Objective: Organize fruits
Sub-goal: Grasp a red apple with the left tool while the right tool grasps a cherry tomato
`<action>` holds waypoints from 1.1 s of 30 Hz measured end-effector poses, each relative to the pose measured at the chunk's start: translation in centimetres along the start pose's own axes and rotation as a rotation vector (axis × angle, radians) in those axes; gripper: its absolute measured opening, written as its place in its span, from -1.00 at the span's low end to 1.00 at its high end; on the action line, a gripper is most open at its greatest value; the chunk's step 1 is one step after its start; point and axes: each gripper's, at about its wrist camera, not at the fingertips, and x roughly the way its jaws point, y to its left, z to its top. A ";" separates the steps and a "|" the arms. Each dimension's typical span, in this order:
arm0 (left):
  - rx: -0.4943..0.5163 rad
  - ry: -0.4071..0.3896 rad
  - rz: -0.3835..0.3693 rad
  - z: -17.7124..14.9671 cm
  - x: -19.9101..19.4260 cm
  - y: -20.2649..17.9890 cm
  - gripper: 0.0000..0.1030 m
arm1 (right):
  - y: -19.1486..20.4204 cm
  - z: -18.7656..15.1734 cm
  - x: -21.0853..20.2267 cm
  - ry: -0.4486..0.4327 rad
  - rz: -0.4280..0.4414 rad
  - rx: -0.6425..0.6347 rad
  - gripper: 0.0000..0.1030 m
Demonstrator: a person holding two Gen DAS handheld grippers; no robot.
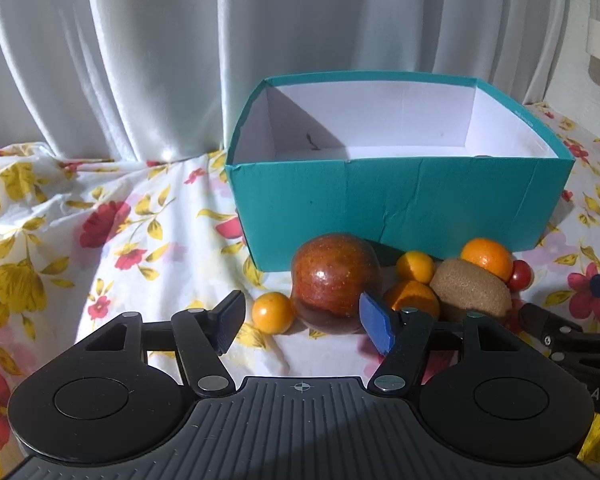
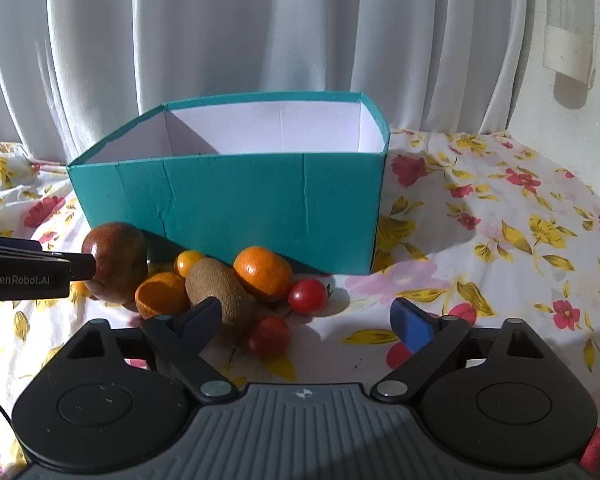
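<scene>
Fruit lies in a heap on the flowered cloth in front of a teal box (image 1: 400, 200) (image 2: 236, 200). My left gripper (image 1: 304, 324) is open, its blue pads just short of a red apple (image 1: 334, 280) (image 2: 116, 262); the right pad overlaps the apple's lower edge. A small yellow fruit (image 1: 272, 312) sits left of the apple. My right gripper (image 2: 308, 324) is open. A cherry tomato (image 2: 269, 336) lies between its fingertips, close to the left one, which overlaps the kiwi (image 2: 220, 292) (image 1: 470, 294). Behind are an orange (image 2: 262, 272) and a second tomato (image 2: 308, 296).
The box's white inside shows nothing in it. An orange piece (image 2: 162, 294) and a small yellow-orange fruit (image 2: 188, 262) lie between apple and kiwi. The left gripper's body (image 2: 28, 272) enters the right wrist view from the left. A white curtain hangs behind; rumpled cloth spreads to both sides.
</scene>
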 end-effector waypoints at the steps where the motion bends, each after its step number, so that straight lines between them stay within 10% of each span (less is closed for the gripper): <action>1: 0.001 -0.004 -0.003 0.0 0.0 0.0 0.34 | 0.2 -0.2 0.1 0.009 0.004 -0.004 0.67; 14: 0.038 0.003 -0.034 0.1 1.5 -0.7 0.47 | 1.3 -1.0 1.9 0.088 0.021 -0.049 0.00; 33: 0.045 0.056 -0.015 0.5 5.2 -1.0 0.42 | 1.8 -0.8 4.0 0.125 0.027 -0.080 -0.35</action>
